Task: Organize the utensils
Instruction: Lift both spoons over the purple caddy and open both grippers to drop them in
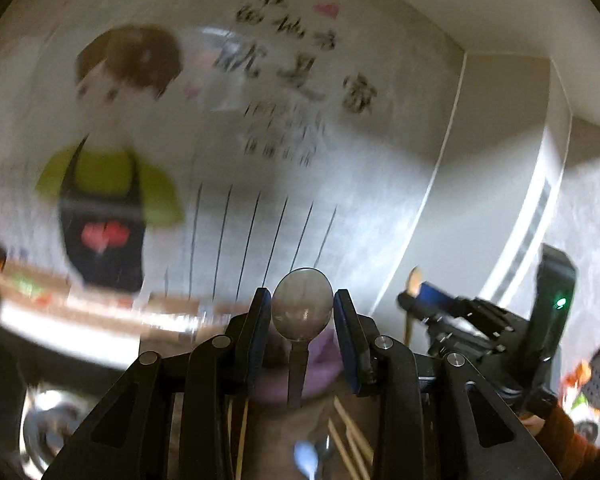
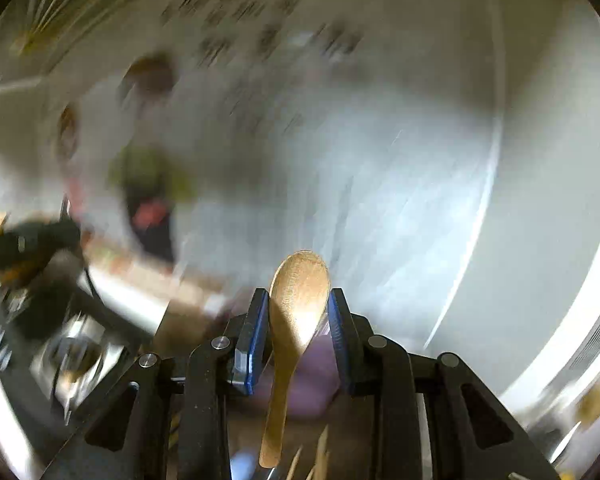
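My left gripper (image 1: 302,300) is shut on a metal spoon (image 1: 302,307), its bowl upright between the blue pads and its handle hanging down. My right gripper (image 2: 298,300) is shut on a wooden spoon (image 2: 298,300), bowl up, handle pointing down. Both are raised and face a wall. The right gripper with its wooden spoon also shows in the left wrist view (image 1: 440,300) at the right. Below the left gripper lie several wooden chopsticks (image 1: 350,436) and a pale spoon (image 1: 306,458). Chopstick tips (image 2: 320,456) show under the right gripper.
A wall poster of a cartoon figure in an apron (image 1: 108,184) with black lettering fills the background. A purple item (image 1: 320,360) sits below both grippers. A metal bowl (image 1: 48,428) is at the lower left. A stove with a pot (image 2: 72,352) is at the left, blurred.
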{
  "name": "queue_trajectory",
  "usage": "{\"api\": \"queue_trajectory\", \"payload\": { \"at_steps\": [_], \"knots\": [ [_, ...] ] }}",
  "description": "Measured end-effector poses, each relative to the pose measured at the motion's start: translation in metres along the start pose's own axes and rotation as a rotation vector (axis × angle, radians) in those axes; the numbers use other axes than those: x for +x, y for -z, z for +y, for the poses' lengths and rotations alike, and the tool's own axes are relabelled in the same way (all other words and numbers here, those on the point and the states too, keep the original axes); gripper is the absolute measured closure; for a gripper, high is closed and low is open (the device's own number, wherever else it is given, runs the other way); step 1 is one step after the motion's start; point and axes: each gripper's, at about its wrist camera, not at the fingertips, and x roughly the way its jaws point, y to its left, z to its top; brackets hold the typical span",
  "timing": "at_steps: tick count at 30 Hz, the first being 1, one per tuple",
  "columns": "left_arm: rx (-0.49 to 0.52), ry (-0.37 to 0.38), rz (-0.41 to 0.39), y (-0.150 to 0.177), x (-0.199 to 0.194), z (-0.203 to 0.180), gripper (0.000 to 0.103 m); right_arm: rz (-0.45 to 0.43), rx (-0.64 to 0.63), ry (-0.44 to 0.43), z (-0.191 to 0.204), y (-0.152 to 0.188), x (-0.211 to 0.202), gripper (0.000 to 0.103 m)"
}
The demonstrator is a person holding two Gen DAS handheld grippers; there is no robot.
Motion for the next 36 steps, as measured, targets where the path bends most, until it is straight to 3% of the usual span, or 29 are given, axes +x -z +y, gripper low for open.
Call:
{"api": "queue_trajectory", "payload": {
  "at_steps": [3,5,12,22,29,36],
  "knots": [
    [-0.01,0.001,-0.017,-0.019,0.03,0.003,0.07,-0.093,0.06,0.064,-0.018,-0.028,0.015,0.076],
    [-0.022,-0.003,-0.004,-0.02,0.05,0.007,0.07,-0.101,0.079,0.089,-0.023,-0.03,0.029,0.076],
    [-0.032,-0.029,0.059,0.008,0.112,0.029,0.07,-0.039,0.115,0.107,-0.023,-0.003,0.089,0.075],
    [-0.051,-0.042,0.147,0.045,0.153,0.042,0.07,0.015,0.076,0.148,-0.015,0.028,0.13,0.075],
    [-0.06,-0.056,0.214,0.063,0.175,0.049,0.07,0.143,0.107,0.063,-0.019,0.051,0.16,0.075],
    [-0.073,-0.073,0.293,0.082,0.184,0.053,0.07,0.253,0.112,-0.013,-0.02,0.079,0.165,0.075]
  ]
}}
